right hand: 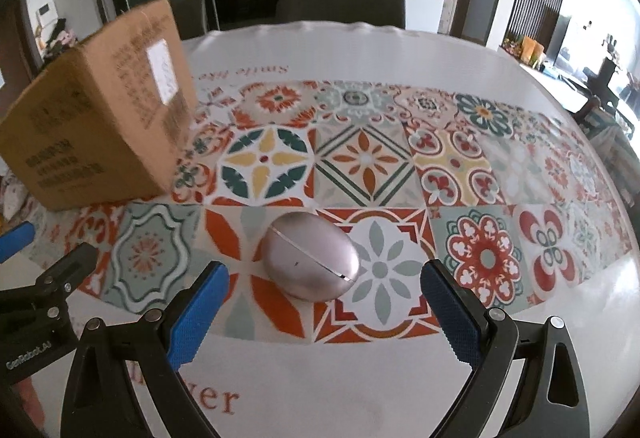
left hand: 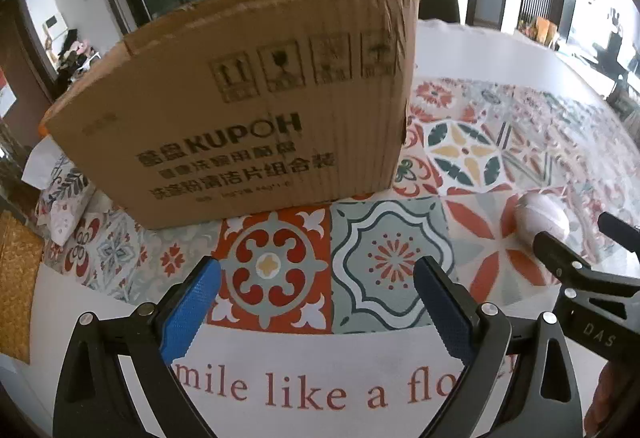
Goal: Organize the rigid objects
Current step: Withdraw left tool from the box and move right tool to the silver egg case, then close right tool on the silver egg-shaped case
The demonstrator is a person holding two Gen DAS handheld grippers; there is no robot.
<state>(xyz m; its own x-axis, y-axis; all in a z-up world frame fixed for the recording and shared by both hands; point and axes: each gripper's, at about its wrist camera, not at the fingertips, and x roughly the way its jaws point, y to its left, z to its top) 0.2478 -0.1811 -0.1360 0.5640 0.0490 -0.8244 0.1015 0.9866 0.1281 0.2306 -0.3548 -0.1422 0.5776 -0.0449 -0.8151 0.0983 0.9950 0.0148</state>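
A pink-grey egg-shaped case point(right hand: 310, 256) with a thin seam lies on the patterned tablecloth, just ahead of my right gripper point(right hand: 324, 286), which is open and empty, its blue pads apart on either side. The case also shows in the left wrist view point(left hand: 542, 218) at the right, behind the right gripper's black finger point(left hand: 560, 250). A closed brown cardboard box point(left hand: 248, 106) printed KUPOH stands ahead of my left gripper point(left hand: 318, 280), which is open and empty. The box shows at the left in the right wrist view point(right hand: 100, 110).
The table point(right hand: 360, 390) carries a tiled-pattern cloth with red lettering at its near edge. A dark chair point(right hand: 340, 0) stands at the far side. A patterned cloth bundle point(left hand: 64, 206) and a woven mat point(left hand: 18, 290) lie left of the box.
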